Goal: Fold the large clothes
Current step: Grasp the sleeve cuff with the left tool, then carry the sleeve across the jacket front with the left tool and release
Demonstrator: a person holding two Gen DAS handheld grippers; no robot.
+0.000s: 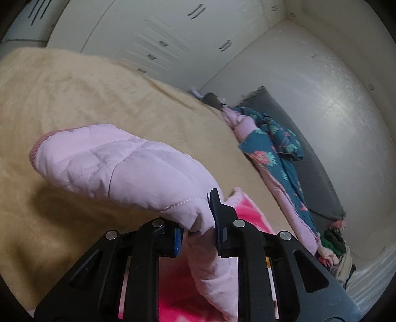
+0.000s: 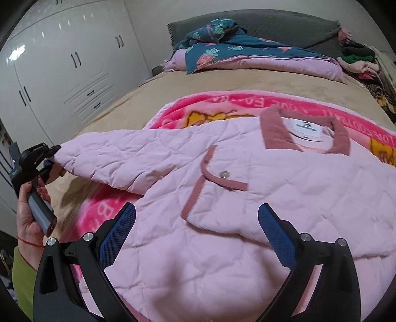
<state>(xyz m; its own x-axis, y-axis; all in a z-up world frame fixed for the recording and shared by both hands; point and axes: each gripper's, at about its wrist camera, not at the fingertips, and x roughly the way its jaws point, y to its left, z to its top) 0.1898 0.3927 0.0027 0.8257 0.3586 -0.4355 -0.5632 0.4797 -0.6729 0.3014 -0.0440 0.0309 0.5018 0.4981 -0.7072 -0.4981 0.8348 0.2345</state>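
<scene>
A pale pink quilted jacket [image 2: 247,198] with a dusty-pink collar and pocket trim lies front up on a bright pink blanket [image 2: 222,104]. Its sleeve [image 1: 118,168] is lifted off the bed, cuff end pointing away. My left gripper [image 1: 198,223] is shut on the sleeve near its end, fabric pinched between the pads. The right wrist view shows that gripper [image 2: 53,153] at the far left, held by a person's hand [image 2: 29,213]. My right gripper [image 2: 198,210] hovers open over the jacket's lower body, nothing between its blue pads [image 2: 118,230].
A beige bedspread [image 1: 99,94] covers the bed. At the head lie a teal floral quilt [image 2: 235,47], a grey cushion [image 2: 272,22] and a heap of clothes [image 2: 358,59]. White wardrobe doors [image 2: 74,62] stand along the left side.
</scene>
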